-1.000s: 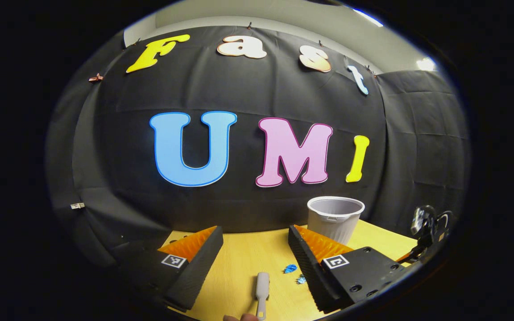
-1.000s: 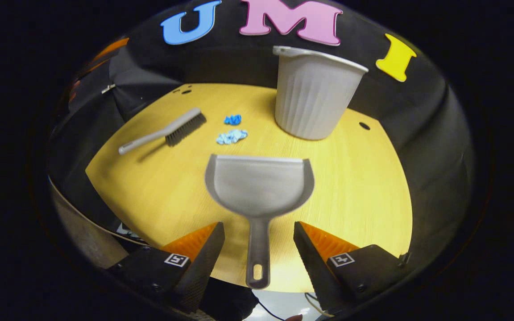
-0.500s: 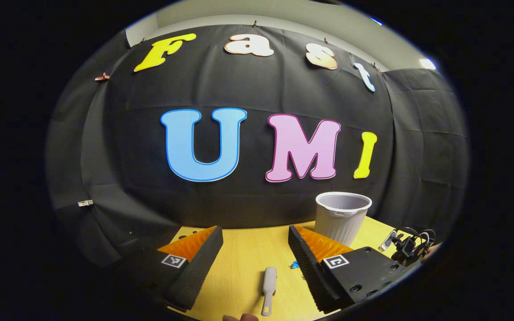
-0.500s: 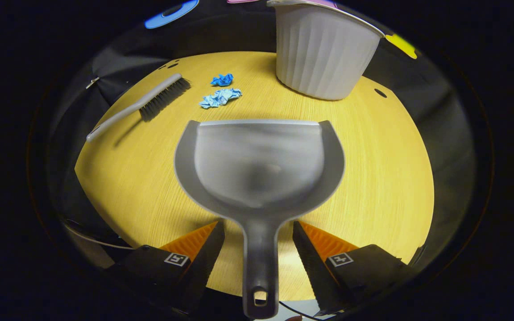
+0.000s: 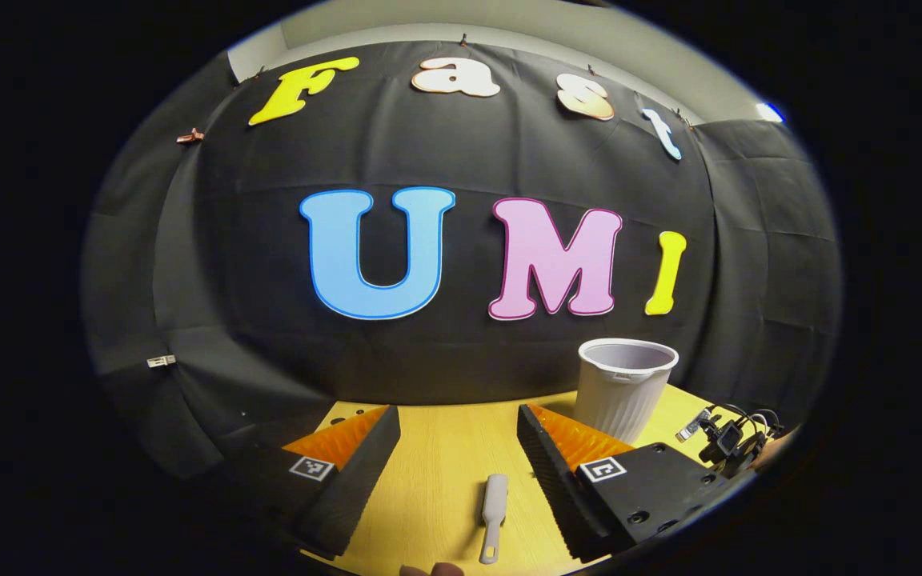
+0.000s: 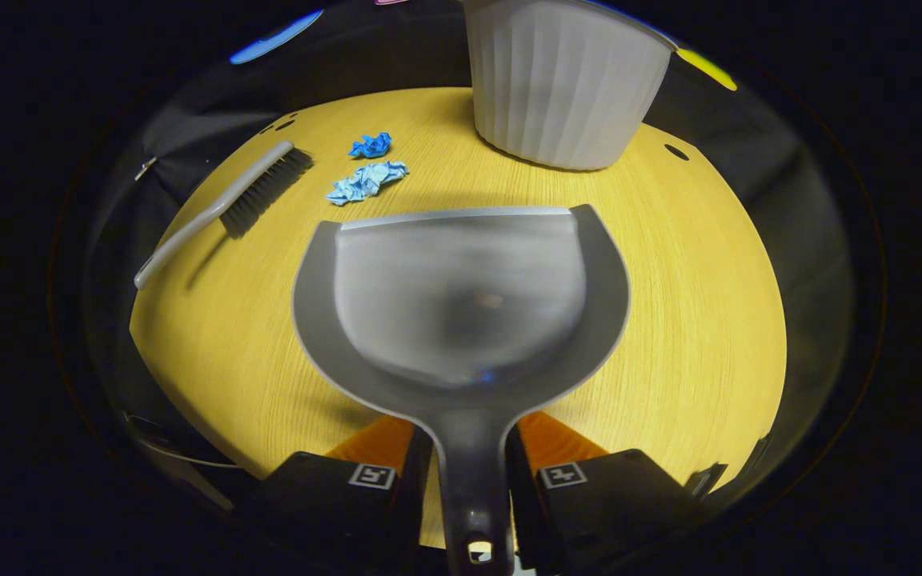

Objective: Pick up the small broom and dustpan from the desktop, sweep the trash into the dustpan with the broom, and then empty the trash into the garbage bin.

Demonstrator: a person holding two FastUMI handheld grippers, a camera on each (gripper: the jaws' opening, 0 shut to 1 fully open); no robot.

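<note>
In the left gripper view only the grey handle of the broom (image 5: 493,516) shows, lying on the yellow table (image 5: 445,464) between the fingers of the left claw (image 5: 458,448), which stands wide open and holds nothing; its brush head is cut off from sight there, and a sliver of a hand at the bottom edge is too small to make out. The white ribbed garbage bin (image 5: 625,388) stands upright at the table's far right. In the right gripper view the right claw (image 6: 467,460) has closed on the handle of the grey dustpan (image 6: 461,296) — both fingers press its sides — and the pan's flat lip points toward two crumpled blue paper scraps (image 6: 365,180). The broom (image 6: 221,212) lies well left, its dark bristles facing the scraps; the bin's (image 6: 565,80) rim is cut off at the top.
</note>
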